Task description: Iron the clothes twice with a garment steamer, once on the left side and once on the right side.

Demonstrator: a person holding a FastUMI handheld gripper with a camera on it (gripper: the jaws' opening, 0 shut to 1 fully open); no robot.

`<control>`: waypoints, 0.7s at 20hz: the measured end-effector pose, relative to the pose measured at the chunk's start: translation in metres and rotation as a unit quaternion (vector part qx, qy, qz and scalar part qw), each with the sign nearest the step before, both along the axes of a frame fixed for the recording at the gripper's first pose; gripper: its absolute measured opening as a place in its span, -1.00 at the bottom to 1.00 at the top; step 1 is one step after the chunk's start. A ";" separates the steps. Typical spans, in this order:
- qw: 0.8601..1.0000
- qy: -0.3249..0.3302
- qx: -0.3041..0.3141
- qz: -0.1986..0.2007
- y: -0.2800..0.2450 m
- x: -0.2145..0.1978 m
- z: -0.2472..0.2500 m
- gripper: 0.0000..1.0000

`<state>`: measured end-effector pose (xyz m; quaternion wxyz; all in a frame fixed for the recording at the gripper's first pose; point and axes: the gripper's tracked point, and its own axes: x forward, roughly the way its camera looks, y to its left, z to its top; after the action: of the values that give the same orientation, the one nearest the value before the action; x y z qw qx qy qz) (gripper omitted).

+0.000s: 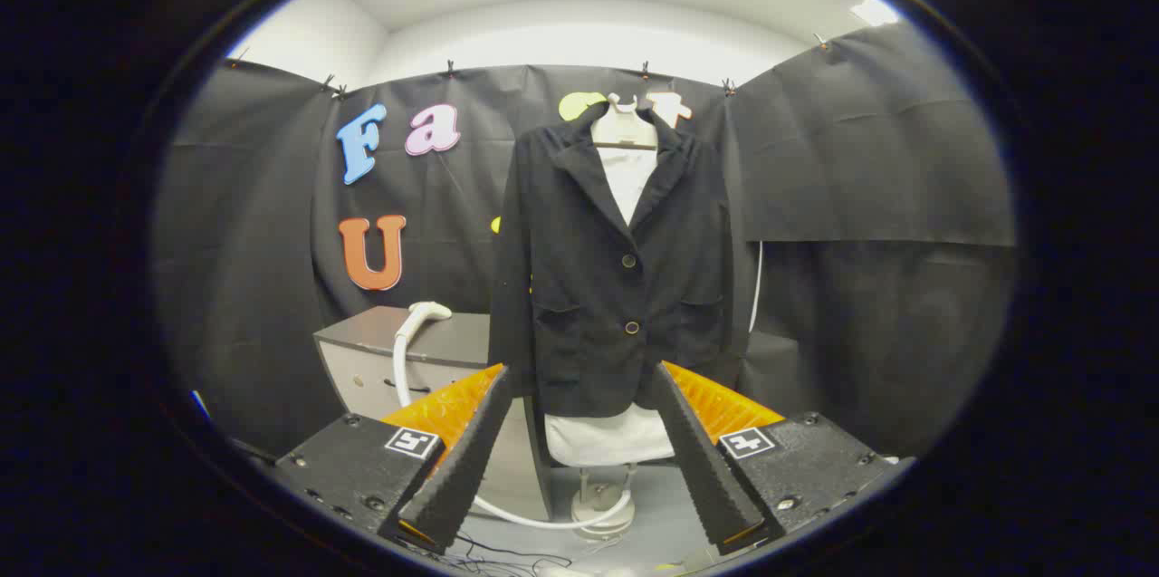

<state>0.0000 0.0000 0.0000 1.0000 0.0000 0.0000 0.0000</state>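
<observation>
The tongs (579, 378) are being held spread wide, nothing gripped. A black jacket (616, 269) is being displayed on a mannequin beyond the fingers; the steamer head (428, 312) is resting on a cabinet (362, 351) beside it.

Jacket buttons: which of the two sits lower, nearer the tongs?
The lower button, level with the pockets of the black jacket. The other button sits higher, just below the lapels. The open tongs hold nothing.
</observation>
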 end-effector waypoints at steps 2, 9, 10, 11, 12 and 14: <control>1.000 0.001 0.003 -0.002 0.000 0.001 0.000 0.95; 1.000 0.005 0.015 -0.003 0.002 0.002 0.001 0.95; 1.000 0.005 0.015 -0.004 0.002 0.002 0.000 0.95; 1.000 0.005 0.015 -0.005 0.002 0.003 0.002 0.95; 1.000 0.004 0.015 -0.006 0.002 0.004 0.001 0.95; 1.000 0.007 0.020 -0.006 0.004 0.004 0.000 0.95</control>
<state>0.0044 0.0036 -0.0001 0.9998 0.0197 0.0074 -0.0056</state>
